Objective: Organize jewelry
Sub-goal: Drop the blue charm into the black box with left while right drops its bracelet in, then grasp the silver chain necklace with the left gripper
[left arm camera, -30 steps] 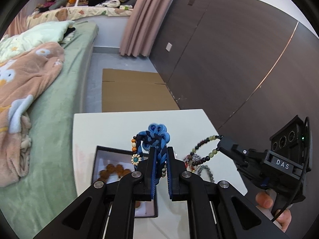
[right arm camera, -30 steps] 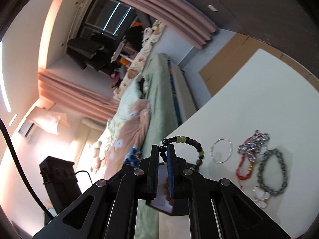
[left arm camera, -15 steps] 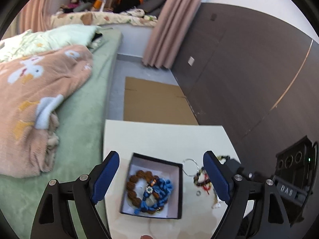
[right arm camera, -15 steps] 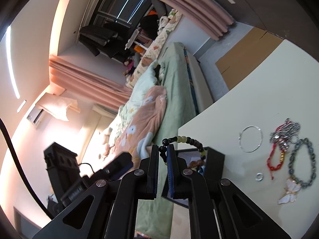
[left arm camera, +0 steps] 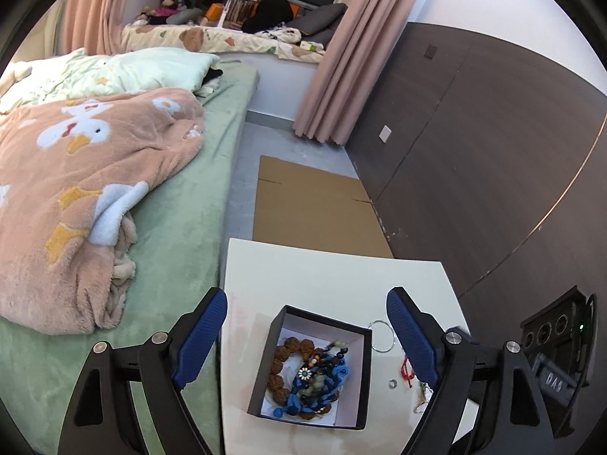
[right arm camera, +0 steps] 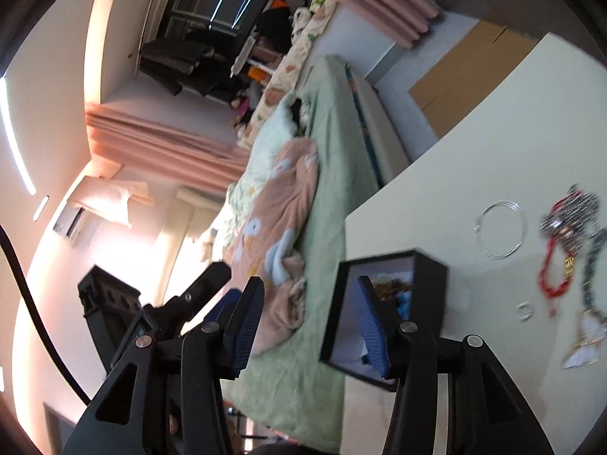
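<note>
So the white bench [left arm camera: 334,269] sits beside the bed [left arm camera: 182,227]; the black box [left arm camera: 364,371] now holds the dark bead bracelet [left arm camera: 335,352] the right tool [right arm camera: 309,322] was pinching a moment ago, next to the blue piece [left arm camera: 334,375]; both it and the left tool [left arm camera: 307,337] are spread wide, empty; silver hoop [right arm camera: 500,227] stays outside.

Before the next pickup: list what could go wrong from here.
The black box sits near the table's bed-side edge; a nudge might tip it off. The loose pieces, red string bracelet and dark beaded bracelet, overlap, so one may drag the other. The small ring looks hard to pinch.
</note>
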Tool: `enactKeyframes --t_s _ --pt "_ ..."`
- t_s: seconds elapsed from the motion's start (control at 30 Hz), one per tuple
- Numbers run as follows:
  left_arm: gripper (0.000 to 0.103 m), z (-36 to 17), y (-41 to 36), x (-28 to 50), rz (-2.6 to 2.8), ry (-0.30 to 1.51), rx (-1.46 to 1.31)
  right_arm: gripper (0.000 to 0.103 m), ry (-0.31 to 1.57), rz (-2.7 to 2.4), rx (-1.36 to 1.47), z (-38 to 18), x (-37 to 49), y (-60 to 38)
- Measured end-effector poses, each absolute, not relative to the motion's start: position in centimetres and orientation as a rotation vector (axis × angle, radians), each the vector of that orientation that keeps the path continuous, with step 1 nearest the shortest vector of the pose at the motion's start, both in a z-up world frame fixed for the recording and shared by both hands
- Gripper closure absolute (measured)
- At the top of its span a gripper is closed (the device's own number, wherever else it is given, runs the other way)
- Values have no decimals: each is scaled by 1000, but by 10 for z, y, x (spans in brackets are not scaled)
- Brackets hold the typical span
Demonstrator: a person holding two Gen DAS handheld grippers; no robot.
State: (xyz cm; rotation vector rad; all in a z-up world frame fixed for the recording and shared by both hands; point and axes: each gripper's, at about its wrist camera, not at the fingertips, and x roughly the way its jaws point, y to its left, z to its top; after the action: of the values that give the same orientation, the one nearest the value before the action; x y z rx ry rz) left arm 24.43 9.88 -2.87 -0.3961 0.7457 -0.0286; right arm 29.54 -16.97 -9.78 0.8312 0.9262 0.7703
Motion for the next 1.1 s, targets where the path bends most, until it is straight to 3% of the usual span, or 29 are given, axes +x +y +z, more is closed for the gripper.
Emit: enactKeyframes --t_s 0.5,0.77,1.1 --pt "17 -35 27 256 -156 770 -264 52 900 595 836 -91 289 -251" --pt "35 -55 -14 267 -227 838 -197 52 957 507 819 -96 289 -273" --pt "38 -81 -56 279 -296 909 -165 52 1057 381 823 -120 292 -309"
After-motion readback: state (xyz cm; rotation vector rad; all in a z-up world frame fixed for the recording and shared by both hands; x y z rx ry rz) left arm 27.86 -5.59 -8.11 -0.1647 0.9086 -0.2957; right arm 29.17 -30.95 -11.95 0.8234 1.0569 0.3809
